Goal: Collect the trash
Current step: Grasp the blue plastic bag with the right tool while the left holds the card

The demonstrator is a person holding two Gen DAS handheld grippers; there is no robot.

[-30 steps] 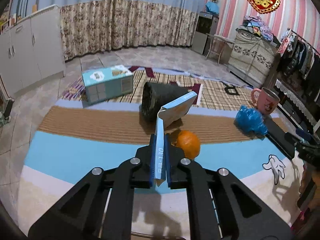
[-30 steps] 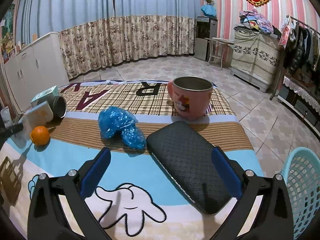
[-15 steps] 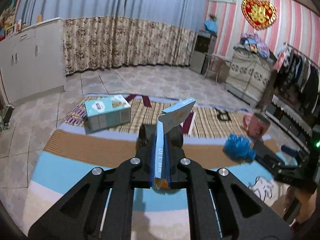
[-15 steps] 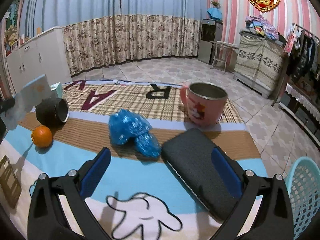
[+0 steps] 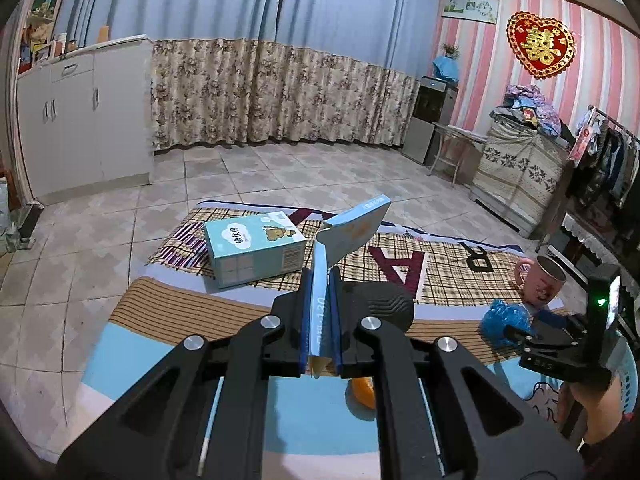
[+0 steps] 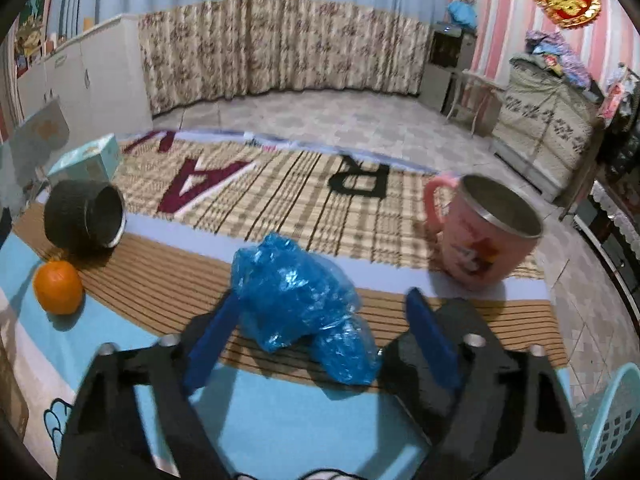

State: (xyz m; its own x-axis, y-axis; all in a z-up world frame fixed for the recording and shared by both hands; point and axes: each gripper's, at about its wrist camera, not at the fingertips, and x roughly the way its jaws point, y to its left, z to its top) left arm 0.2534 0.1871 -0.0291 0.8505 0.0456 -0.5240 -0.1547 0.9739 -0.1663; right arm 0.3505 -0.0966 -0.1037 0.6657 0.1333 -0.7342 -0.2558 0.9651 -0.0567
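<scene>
My left gripper [image 5: 320,320] is shut on a flattened light-blue carton [image 5: 352,236] and holds it above the mat. My right gripper [image 6: 320,324] is open, its blue pads on either side of a crumpled blue plastic bag [image 6: 296,300] that lies on the mat. The bag also shows in the left wrist view [image 5: 504,320], with the right gripper [image 5: 532,332] at it. A corner of a light-blue mesh basket [image 6: 612,420] shows at the lower right of the right wrist view.
On the mat lie an orange [image 6: 58,286], a black cylinder on its side [image 6: 86,220], a light-blue tissue box [image 5: 256,250], a pink mug [image 6: 484,236] and a black pad [image 6: 464,320] behind the right finger. Tiled floor surrounds the mat.
My left gripper has lifted the carton up and away from the mat. My right gripper has moved forward and down to the blue bag, which now sits between its pads.
</scene>
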